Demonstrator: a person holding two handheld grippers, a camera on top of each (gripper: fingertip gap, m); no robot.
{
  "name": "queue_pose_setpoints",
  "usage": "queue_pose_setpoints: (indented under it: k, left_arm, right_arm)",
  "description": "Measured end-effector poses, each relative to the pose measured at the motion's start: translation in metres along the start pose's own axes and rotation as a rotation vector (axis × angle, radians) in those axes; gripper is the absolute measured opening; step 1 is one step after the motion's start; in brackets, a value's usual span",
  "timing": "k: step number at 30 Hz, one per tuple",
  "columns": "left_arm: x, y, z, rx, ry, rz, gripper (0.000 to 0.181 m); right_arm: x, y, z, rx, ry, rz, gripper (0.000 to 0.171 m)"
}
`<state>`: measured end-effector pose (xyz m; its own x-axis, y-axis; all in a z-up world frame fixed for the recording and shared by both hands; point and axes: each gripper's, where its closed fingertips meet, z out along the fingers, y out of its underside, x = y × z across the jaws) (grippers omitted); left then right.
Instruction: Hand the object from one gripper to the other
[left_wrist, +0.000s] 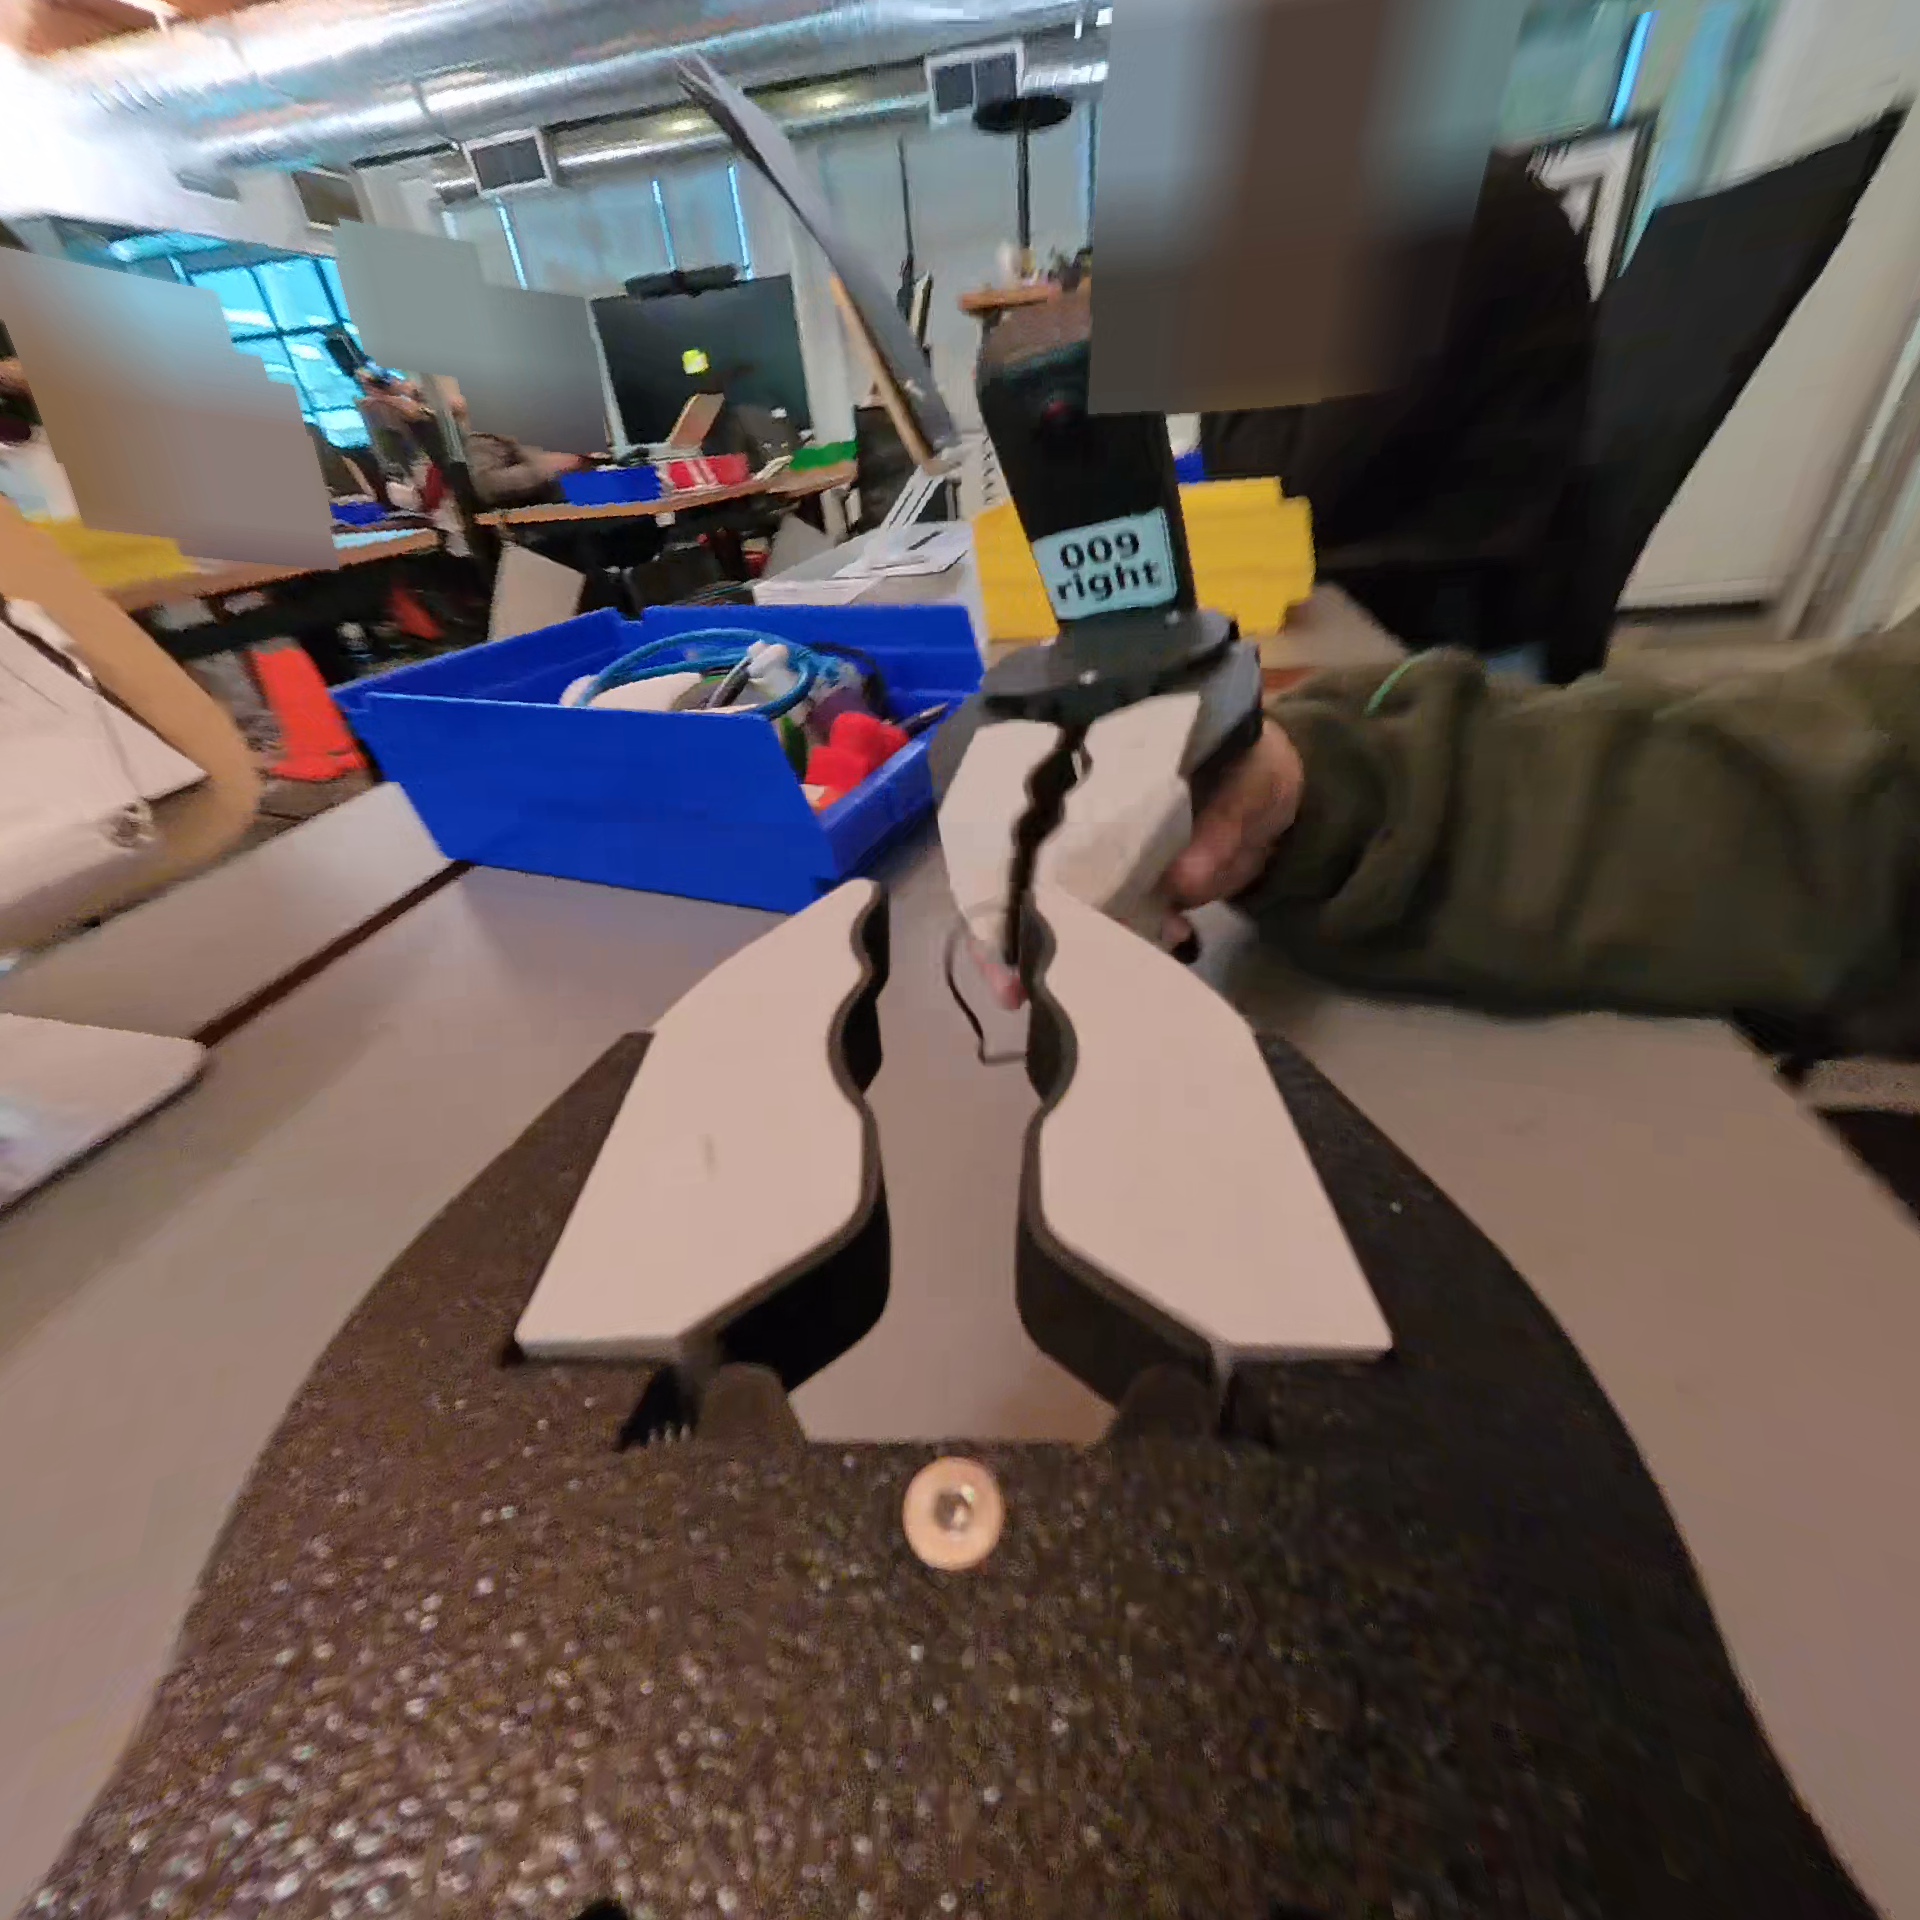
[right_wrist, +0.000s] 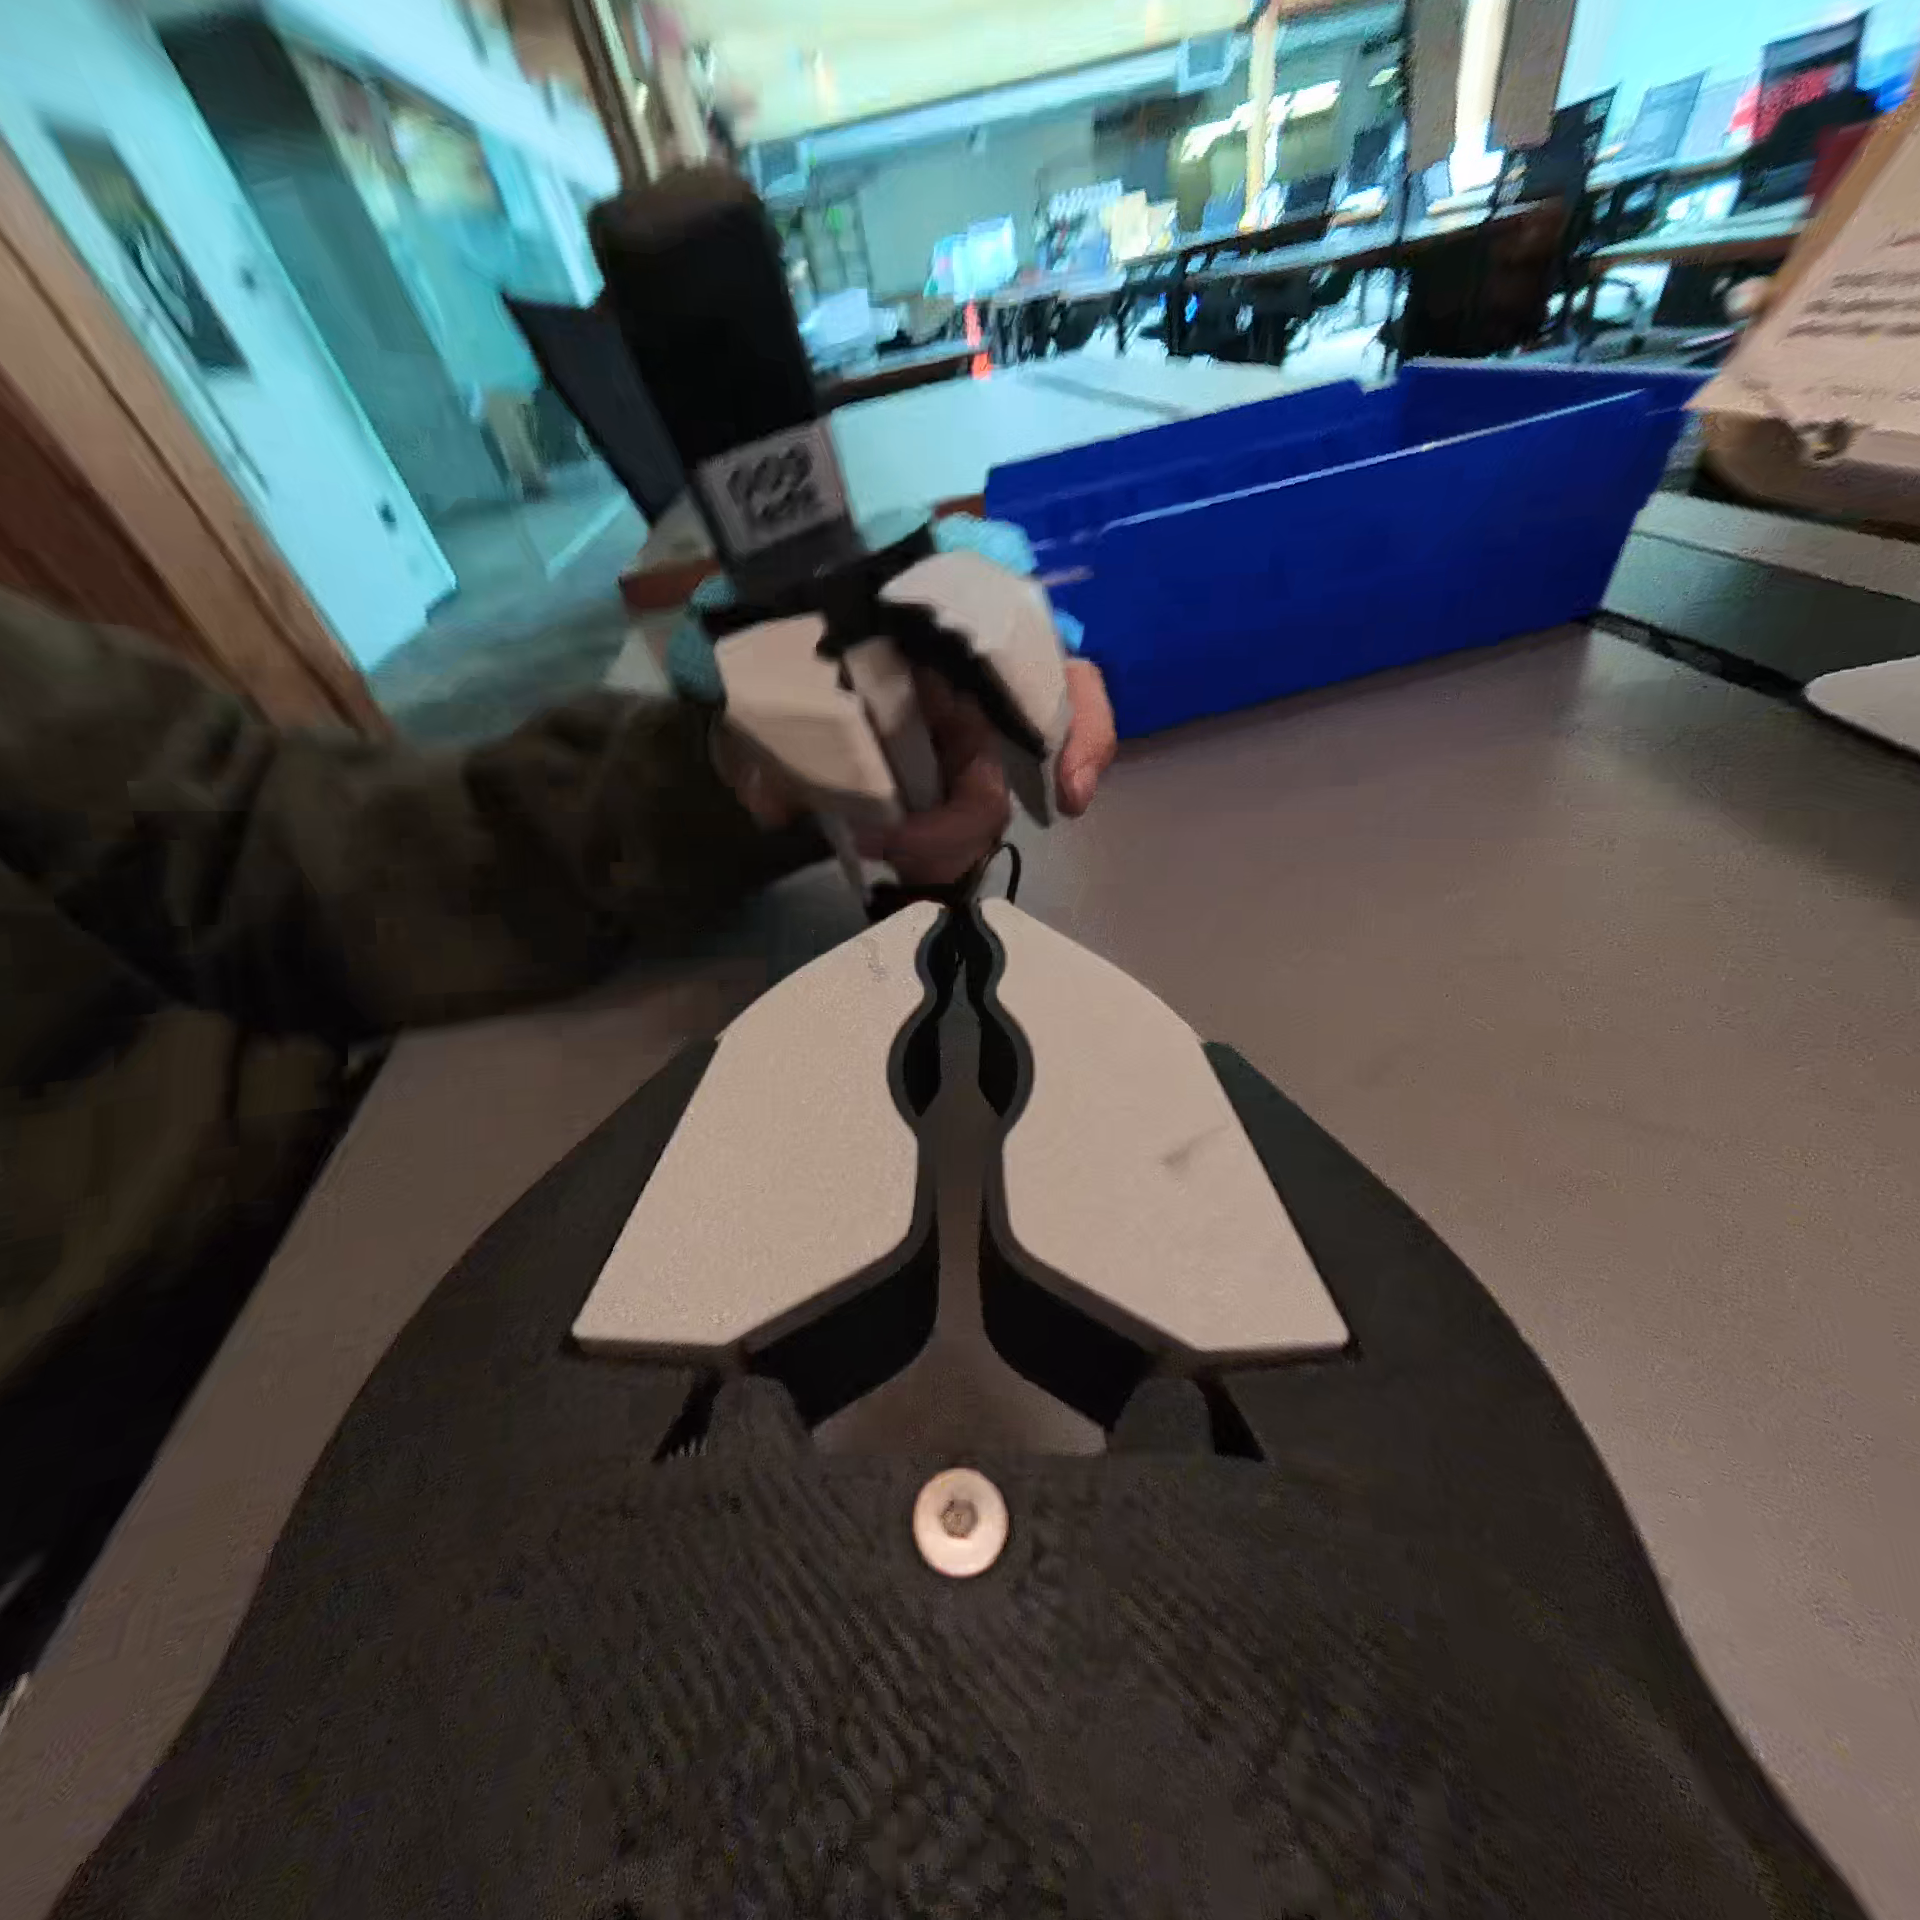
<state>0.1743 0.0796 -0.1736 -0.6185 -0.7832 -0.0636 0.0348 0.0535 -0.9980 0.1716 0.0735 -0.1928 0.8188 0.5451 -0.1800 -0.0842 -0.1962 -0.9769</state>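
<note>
In the left wrist view, my left gripper (left_wrist: 961, 914) fills the lower centre with its fingers spread apart and nothing between the pads. The right gripper (left_wrist: 1013, 925) comes down from the upper right, its fingers pressed together on the object (left_wrist: 987, 982). That is a small, thin, partly see-through thing with a dark edge, and I cannot tell what it is. It hangs in the gap between my left fingertips, closer to the right-hand one. To do the handover well, I judge I should centre the left fingers around the piece, close them fully, and loosen the right grip only once they are firm, because something this slight could slip or twist. A hand (left_wrist: 1236, 821) in a green sleeve (left_wrist: 1558, 810) holds the right gripper at the right of the frame. Below is a plain grey table (left_wrist: 312, 1091), with a blue bin (left_wrist: 623, 790) of cables and odds and ends at centre left. Behind it is a busy workshop with desks and yellow bins (left_wrist: 1247, 540). In the right wrist view, which is rather blurred, the right gripper (right_wrist: 961, 914) sits at centre with its fingers clenched and only a dark sliver of the object (right_wrist: 940, 899) showing at the tips. The left gripper (right_wrist: 961, 821) faces it just above, fingers apart. The table (right_wrist: 1455, 935) runs off to the right, the blue bin (right_wrist: 1351, 582) is at the upper right, and a cardboard box (right_wrist: 1818, 312) sits at the right edge.
</note>
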Motion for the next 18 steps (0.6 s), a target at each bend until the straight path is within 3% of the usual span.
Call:
queue_pose_setpoints:
  k: [4, 14, 18]
  left_arm:
    - [0.011, 0.007, -0.002, -0.036, 0.112, -0.086, 0.014]
    - [0.010, 0.021, 0.001, -0.118, 0.092, -0.045, 0.001]
    - [-0.011, 0.008, -0.003, -0.028, -0.014, -0.141, 0.001]
  right_arm:
    - [-0.011, 0.010, 0.010, -0.062, -0.051, -0.017, 0.000]
    - [-0.014, 0.006, 0.009, -0.033, -0.076, 0.029, 0.002]
    - [0.004, -0.001, 0.006, 0.030, 0.041, 0.025, 0.022]
